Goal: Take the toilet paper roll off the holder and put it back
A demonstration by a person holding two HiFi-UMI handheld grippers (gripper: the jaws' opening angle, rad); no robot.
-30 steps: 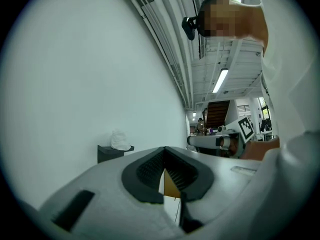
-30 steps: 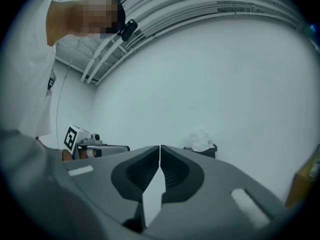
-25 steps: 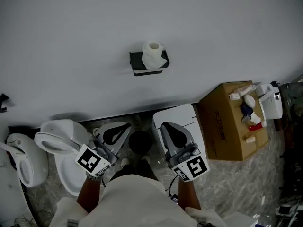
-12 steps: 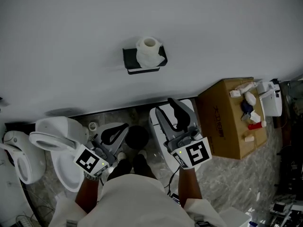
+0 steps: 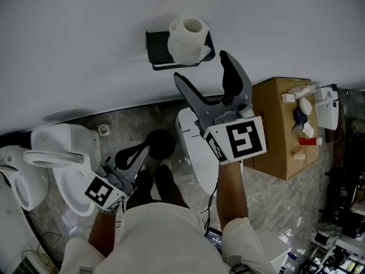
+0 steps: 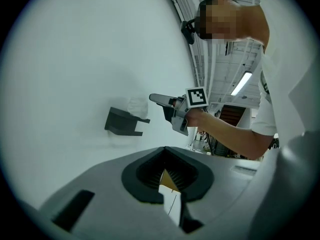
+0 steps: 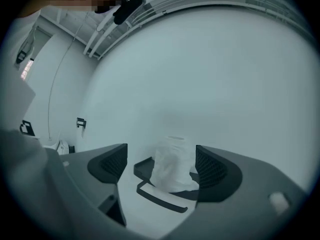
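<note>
- left gripper [image 5: 145,149] hangs low by the legs, jaws shut on nothing; it looks like it has no job now.
- right gripper [image 5: 201,66] is held up, jaws opening wide to fit round the roll, not touching it.
- roll [image 5: 186,37] stands on the holder [image 5: 155,41] on the wall.
</note>
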